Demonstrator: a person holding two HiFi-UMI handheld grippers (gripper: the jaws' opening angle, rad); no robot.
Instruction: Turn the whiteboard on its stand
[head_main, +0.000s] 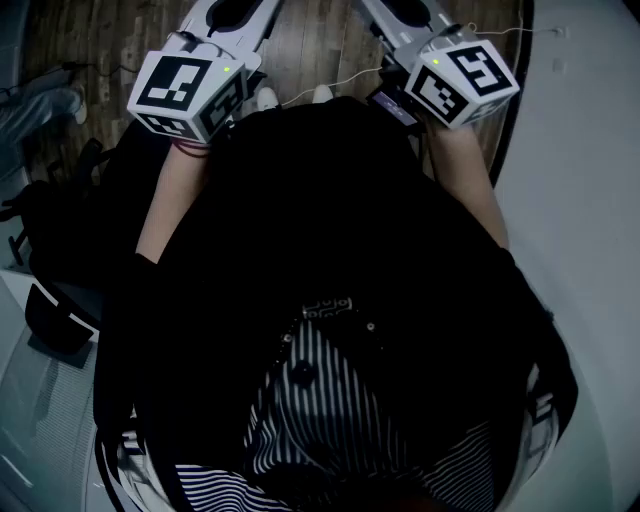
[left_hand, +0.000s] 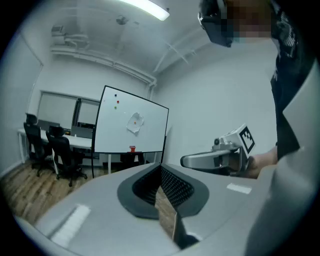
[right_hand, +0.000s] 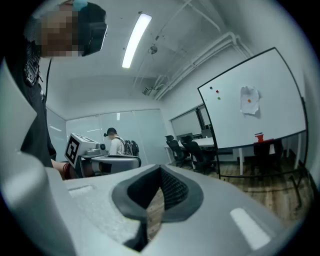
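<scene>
The whiteboard (left_hand: 131, 125) stands on its wheeled frame across the room, upright, with a crumpled paper (left_hand: 134, 122) stuck to it and a small red thing (left_hand: 132, 148) on its tray. In the right gripper view the whiteboard (right_hand: 252, 105) fills the right side. Both grippers are held close in front of the person's body, far from the board. My left gripper (left_hand: 161, 167) is shut with nothing between its jaws. My right gripper (right_hand: 160, 171) also has its jaws together and holds nothing. The head view shows only their marker cubes, the left cube (head_main: 190, 92) and the right cube (head_main: 462, 82).
Black office chairs (left_hand: 62, 152) and desks stand left of the board on a wooden floor (left_hand: 30, 185). A person with a backpack (right_hand: 117, 145) stands in the far background. A dark bag (head_main: 60, 250) lies by the person's left side.
</scene>
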